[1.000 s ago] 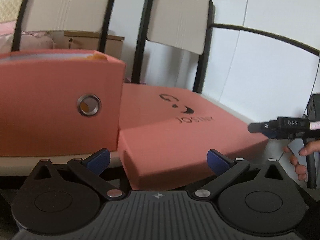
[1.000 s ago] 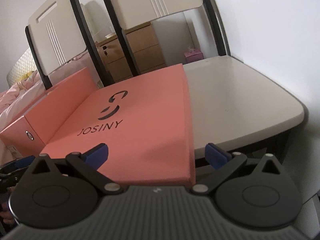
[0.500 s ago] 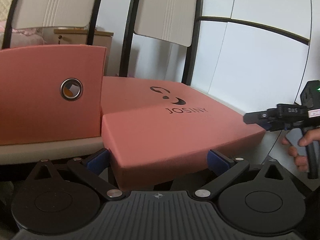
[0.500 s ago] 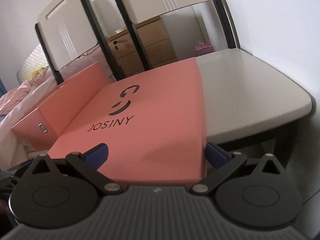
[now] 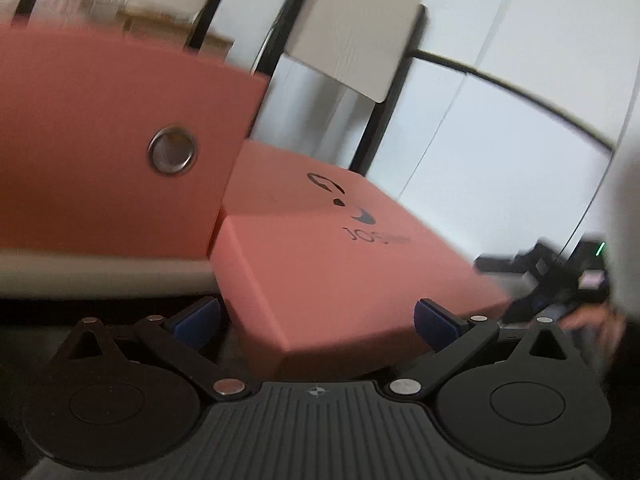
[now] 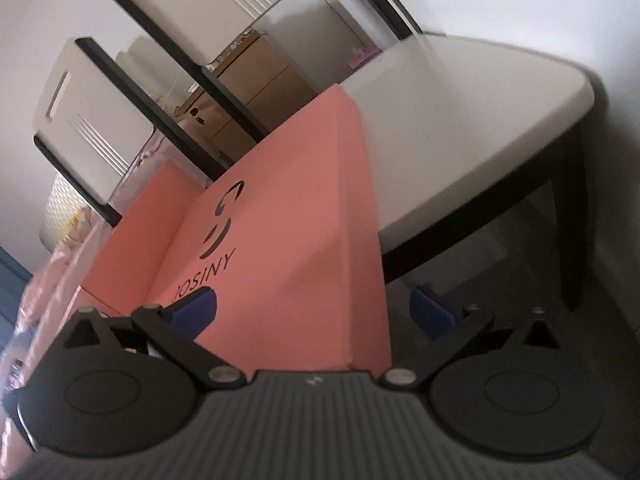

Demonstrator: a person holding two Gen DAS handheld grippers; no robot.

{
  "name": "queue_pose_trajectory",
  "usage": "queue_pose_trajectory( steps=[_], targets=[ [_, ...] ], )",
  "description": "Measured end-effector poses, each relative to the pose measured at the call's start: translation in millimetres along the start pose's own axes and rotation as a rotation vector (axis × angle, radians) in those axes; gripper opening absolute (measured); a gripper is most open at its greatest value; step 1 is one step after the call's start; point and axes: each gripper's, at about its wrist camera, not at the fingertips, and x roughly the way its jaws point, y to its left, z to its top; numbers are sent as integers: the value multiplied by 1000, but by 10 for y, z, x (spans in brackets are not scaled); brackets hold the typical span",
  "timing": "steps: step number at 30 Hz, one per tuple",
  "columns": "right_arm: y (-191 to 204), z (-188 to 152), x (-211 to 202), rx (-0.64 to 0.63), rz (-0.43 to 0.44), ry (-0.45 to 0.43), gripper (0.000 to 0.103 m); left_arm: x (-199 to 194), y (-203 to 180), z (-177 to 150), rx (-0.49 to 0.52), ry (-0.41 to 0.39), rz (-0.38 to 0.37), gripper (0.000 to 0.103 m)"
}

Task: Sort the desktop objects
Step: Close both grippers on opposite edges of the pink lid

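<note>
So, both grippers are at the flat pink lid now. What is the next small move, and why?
Probably close the left gripper and the right gripper on the JOSINY lid. Each is open, with its blue fingers on either side of a lid edge, so nothing is gripped yet. The lid sticks out past the table and leans on the taller pink box, so closing comes before lifting.

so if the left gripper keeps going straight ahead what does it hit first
The left gripper, open, points at the near corner of the flat salmon-pink cardboard lid printed JOSINY. It would likely meet that first, though blur makes the gap unclear.
</note>
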Motion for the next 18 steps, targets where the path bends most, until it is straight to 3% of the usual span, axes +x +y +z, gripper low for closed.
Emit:
queue_pose_trajectory(
  steps=[5,11,14,18],
  targets=[
    [-44,7,65,36,34,14,103,94,258,12,-181,37,-66,103],
    [-77,-35,164,43,33,47,103,341,527,-111,-431,92,-198,103],
    [-74,-38,177,45,46,42,99,383,541,-103,-456,77,-200,103],
    [-33,-7,132,24,67,28,82,362,497,-81,-437,51,-193,88]
  ],
)
